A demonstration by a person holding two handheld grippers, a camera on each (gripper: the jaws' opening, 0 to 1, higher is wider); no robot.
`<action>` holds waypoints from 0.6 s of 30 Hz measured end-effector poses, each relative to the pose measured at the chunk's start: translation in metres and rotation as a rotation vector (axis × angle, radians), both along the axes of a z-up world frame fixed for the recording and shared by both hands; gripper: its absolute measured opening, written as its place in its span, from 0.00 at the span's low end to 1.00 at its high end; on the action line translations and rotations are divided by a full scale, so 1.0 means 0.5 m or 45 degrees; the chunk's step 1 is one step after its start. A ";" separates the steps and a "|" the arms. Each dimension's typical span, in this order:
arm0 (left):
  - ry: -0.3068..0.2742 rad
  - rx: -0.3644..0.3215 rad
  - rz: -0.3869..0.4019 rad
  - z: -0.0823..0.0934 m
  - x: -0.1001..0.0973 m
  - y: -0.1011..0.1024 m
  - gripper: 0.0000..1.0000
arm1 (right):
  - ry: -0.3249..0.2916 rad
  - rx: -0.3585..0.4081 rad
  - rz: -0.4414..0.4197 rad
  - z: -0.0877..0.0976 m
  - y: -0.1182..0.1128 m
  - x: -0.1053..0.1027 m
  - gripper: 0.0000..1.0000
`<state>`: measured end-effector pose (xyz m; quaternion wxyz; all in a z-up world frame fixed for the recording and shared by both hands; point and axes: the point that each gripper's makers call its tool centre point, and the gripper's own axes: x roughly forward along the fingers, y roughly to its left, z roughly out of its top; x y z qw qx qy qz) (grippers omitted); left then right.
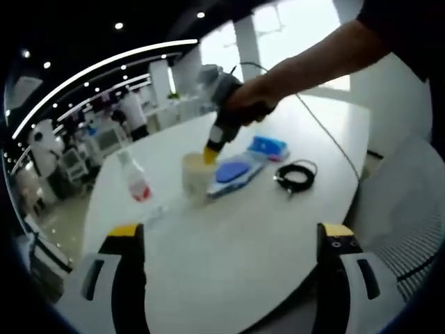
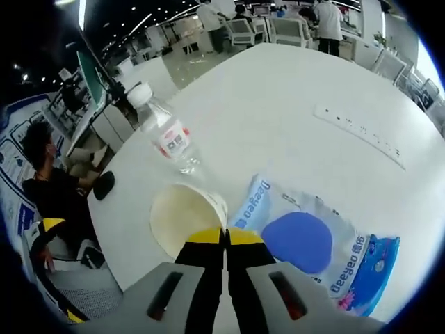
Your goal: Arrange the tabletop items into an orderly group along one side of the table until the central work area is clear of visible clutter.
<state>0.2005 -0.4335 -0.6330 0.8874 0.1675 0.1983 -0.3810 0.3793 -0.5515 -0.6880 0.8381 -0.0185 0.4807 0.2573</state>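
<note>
Nearest, left tool (image 1: 226, 240): its two yellow-tipped jaws stand wide apart over a bare stretch of the white table (image 1: 229, 257), holding nothing.
Right tool (image 2: 225, 236): its jaws are pressed together with the rim of the paper cup (image 2: 182, 217) pinched between them; in the left gripper view the same tool (image 1: 210, 154) comes down from a person's hand (image 1: 250, 103) onto the cup (image 1: 195, 174).
Paper cup: cream-coloured, upright, open mouth up, standing towards the middle of the table, just beside the wipes pack.
Wipes pack (image 2: 309, 243): a flat silvery packet with a blue oval and blue lettering, lying flat on the table, beside the cup; whether they touch I cannot tell. In the left gripper view it is the pale packet (image 1: 235, 174) to the cup's side.
Blue packet (image 1: 268, 147): a smaller blue item lying just past the wipes pack, nearer the table's far edge.
Water bottle (image 2: 164, 137): clear plastic, white cap, red and white label, standing near the cup, close to the table's edge.
Black cable (image 1: 296, 175): coiled, lying apart from the packets, its lead running off towards the far end.
White strip (image 2: 358, 135): a long narrow piece lying well apart from the rest.
Beyond the table: chairs, desks and people in an open office.
</note>
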 end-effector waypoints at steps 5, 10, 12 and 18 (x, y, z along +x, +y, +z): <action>-0.003 -0.028 0.016 0.005 0.003 0.001 1.00 | 0.038 -0.026 0.014 -0.006 0.009 0.015 0.00; 0.005 -0.029 0.022 0.003 0.003 0.002 0.99 | 0.053 -0.037 0.021 -0.006 0.019 0.029 0.00; 0.009 -0.024 0.022 0.001 0.002 0.003 0.99 | 0.060 -0.037 0.023 -0.006 0.024 0.036 0.00; 0.003 -0.032 0.042 0.004 0.007 0.008 0.98 | 0.072 -0.031 0.002 -0.006 0.030 0.057 0.00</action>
